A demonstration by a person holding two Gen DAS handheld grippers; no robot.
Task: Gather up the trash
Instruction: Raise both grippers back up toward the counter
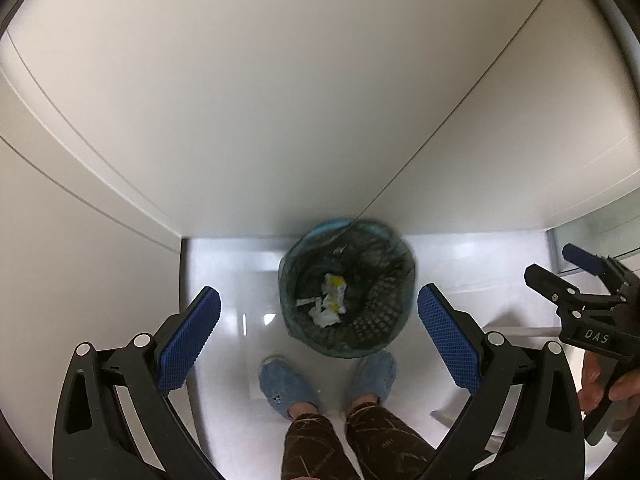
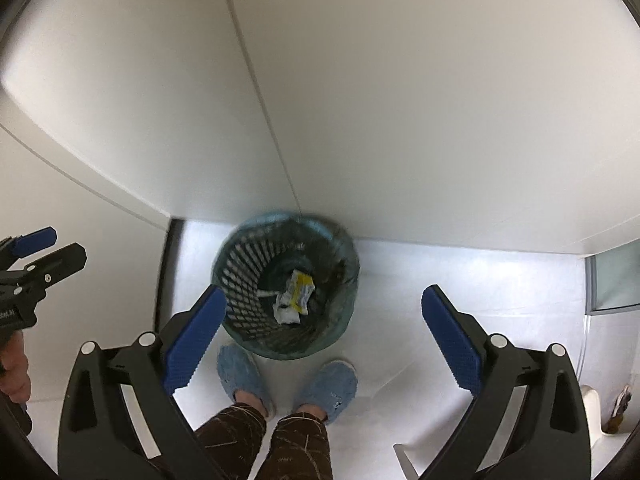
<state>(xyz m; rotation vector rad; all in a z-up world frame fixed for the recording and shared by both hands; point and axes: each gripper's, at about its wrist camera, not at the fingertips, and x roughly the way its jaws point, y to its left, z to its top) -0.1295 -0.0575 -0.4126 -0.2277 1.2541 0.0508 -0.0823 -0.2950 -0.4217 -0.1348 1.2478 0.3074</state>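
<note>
Where the left wrist view looks steeply down, the left gripper (image 1: 319, 336) has its 2 blue fingers (image 1: 190, 340) spread wide apart with nothing between them; the mesh trash bin (image 1: 347, 288) stands on the floor (image 1: 232, 280) far below, between the fingertips, holding crumpled white and yellow trash (image 1: 330, 298). 2 blue slippers (image 1: 280, 384) stand just beside the bin.

In the right wrist view, the right gripper (image 2: 324, 336) has its fingers (image 2: 452, 340) fully apart and empty; the bin (image 2: 286, 286) sits below, nearer the left finger, trash (image 2: 296, 296) inside.
</note>
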